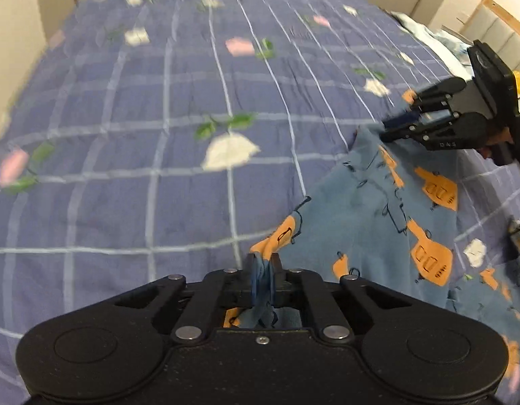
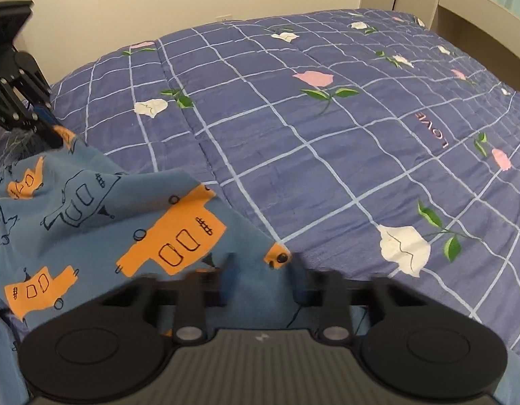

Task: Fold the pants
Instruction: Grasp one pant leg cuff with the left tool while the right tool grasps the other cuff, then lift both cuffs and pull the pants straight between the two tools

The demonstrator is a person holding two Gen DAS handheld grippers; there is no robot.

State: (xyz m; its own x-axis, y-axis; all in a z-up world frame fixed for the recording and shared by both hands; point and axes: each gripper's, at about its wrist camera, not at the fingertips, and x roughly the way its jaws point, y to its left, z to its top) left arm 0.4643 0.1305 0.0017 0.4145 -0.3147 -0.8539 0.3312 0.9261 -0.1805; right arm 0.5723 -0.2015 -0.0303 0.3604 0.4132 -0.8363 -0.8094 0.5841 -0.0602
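Gripping a bunched fold of the pants (image 1: 361,222), the left claw (image 1: 262,270) was clamped tight on blue cloth. The right claw (image 2: 260,276) showed blurred; cloth lay between its jaws, pinched at the far edge as the left wrist view suggested. The pants lay on the bed (image 2: 293,135), stretched between the two claws, the rest slumped on the quilt. Judged light, limp, unlikely to slip; edges and corners the best holds.
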